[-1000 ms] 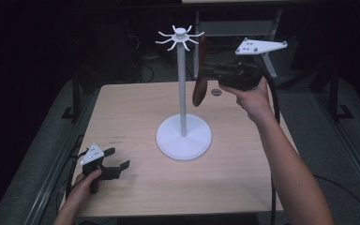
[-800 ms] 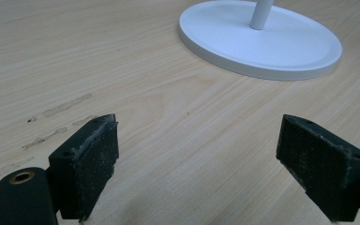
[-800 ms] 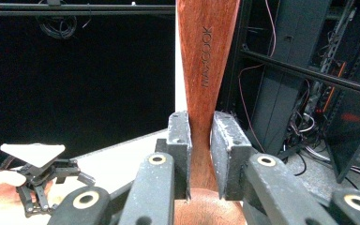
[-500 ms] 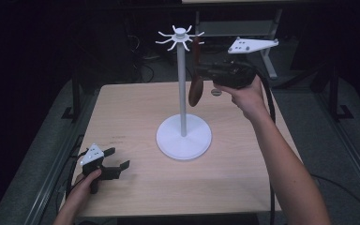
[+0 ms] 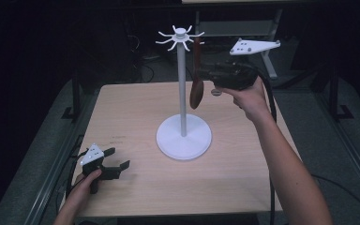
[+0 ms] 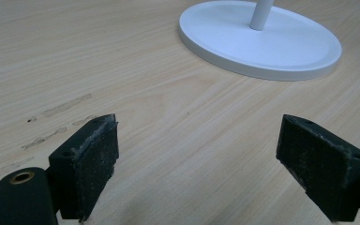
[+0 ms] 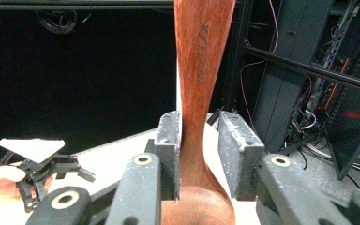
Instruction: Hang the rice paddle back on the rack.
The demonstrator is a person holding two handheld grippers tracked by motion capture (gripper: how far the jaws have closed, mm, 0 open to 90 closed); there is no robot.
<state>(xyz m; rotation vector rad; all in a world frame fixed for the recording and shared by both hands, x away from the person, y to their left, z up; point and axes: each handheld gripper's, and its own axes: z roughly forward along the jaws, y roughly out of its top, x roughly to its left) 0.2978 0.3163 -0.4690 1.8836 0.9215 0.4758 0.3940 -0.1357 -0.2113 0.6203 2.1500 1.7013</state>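
A white hook stand (image 5: 183,93) rises from a round base (image 5: 183,137) at the table's middle, with short hooks (image 5: 180,36) ringing its top. My right gripper (image 5: 202,71) is raised beside the pole, shut on a brown wooden spoon (image 5: 197,91) that hangs bowl down, its handle end level with the hooks. In the right gripper view the spoon's neck (image 7: 201,70) stands upright between the jaws of that gripper (image 7: 199,140). My left gripper (image 5: 118,158) rests open on the table at the front left. Nothing lies between its pads (image 6: 93,164), and the stand base (image 6: 262,42) is ahead of it.
The wooden table (image 5: 136,108) has bare surface around the stand. Dark racks and cables (image 7: 309,70) fill the background behind it. Metal frame rails run along the table's left side (image 5: 56,164).
My right gripper has lifted the spoon and moved it left, so its handle end is now up at the hooks. The left gripper has stayed put.
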